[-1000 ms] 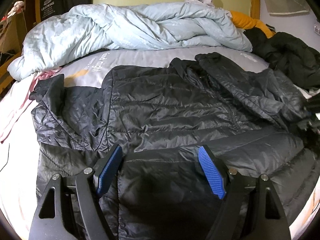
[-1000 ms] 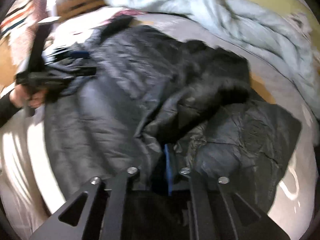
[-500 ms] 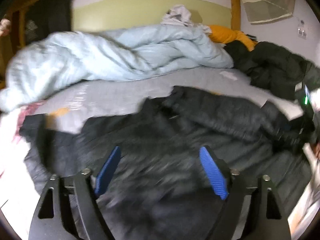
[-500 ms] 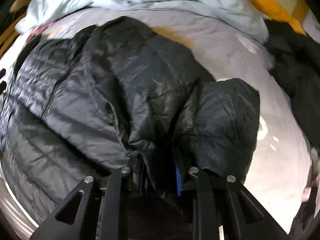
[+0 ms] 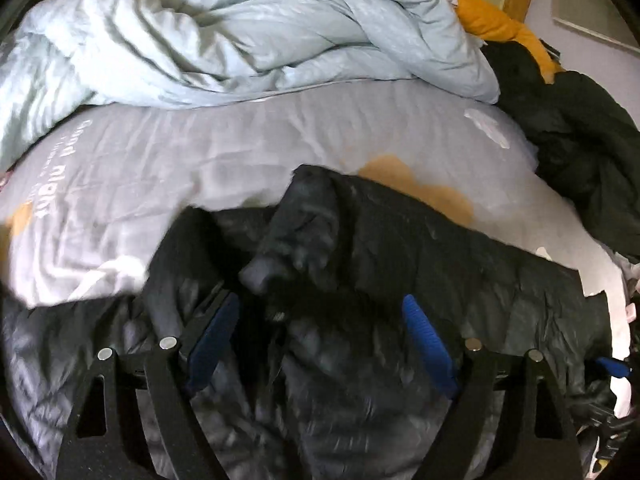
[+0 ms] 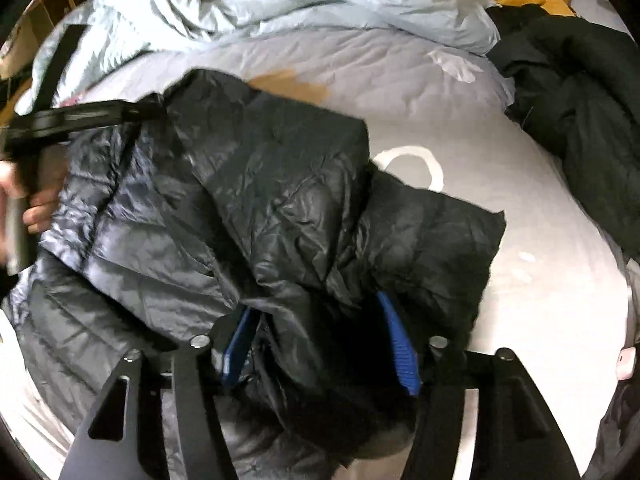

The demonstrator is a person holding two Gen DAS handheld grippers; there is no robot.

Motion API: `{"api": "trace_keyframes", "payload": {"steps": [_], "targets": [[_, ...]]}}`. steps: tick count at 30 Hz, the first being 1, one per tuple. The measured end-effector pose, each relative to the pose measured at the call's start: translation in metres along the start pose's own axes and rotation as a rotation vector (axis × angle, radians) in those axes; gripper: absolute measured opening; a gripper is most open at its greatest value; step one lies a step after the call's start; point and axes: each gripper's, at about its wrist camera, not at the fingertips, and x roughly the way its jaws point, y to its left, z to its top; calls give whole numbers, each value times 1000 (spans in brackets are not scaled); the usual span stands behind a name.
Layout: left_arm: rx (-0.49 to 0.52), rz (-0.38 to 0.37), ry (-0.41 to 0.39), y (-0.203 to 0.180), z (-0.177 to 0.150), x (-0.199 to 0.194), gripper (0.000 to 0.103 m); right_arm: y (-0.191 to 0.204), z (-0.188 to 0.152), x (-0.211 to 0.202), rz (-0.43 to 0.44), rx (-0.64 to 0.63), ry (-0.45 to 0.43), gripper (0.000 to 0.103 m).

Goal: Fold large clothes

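Note:
A black quilted puffer jacket (image 6: 256, 200) lies spread on the grey bedsheet (image 6: 400, 80), with one sleeve folded across its body. My right gripper (image 6: 318, 340) hangs low over the jacket's near right part. Its jaws are opening, and loose fabric bulges between the blue pads (image 6: 396, 340), which stand apart from it. My left gripper (image 5: 318, 334) is open above the jacket (image 5: 440, 264) near its rumpled collar, with nothing gripped. In the right wrist view the left gripper (image 6: 92, 114) also shows at the far left, carried by a hand (image 6: 38, 210).
A bunched light blue duvet (image 5: 240, 36) fills the back of the bed. An orange cloth (image 5: 492, 20) and a heap of dark coats (image 5: 580, 152) lie at the back right. Bare sheet (image 5: 160, 160) stretches beyond the jacket.
The right gripper's jaws, shut on jacket fabric before, have spread apart, leaving the sleeve laid over the body. The left gripper swept right across the jacket toward the collar.

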Motion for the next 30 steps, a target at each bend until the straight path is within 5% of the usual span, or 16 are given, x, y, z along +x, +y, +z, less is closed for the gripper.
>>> {"api": "trace_keyframes", "payload": {"steps": [3,5,8,9,17,24,30], "targets": [[12,12,26,0,5,19,79,-7,1,-12,4,12,-30,66],[12,12,71,3,3,34,54,-16,3,-19,26,51,-55,72],[-29,-88,39,14,-2,25,16,-32,5,-23,37,142,-94,73],[-20,-96,15,14,-4,17,13,-32,6,-22,34,162,-98,73],[147,60,-187,22,-35,-104,10,-43,9,-35,-117,207,-214,73],[154,206,-218,54,-79,-168,10,-26,8,-53,37,214,-292,73],[88,342,-203,94,-100,-161,10,17,5,-45,336,100,-167,73]]}}
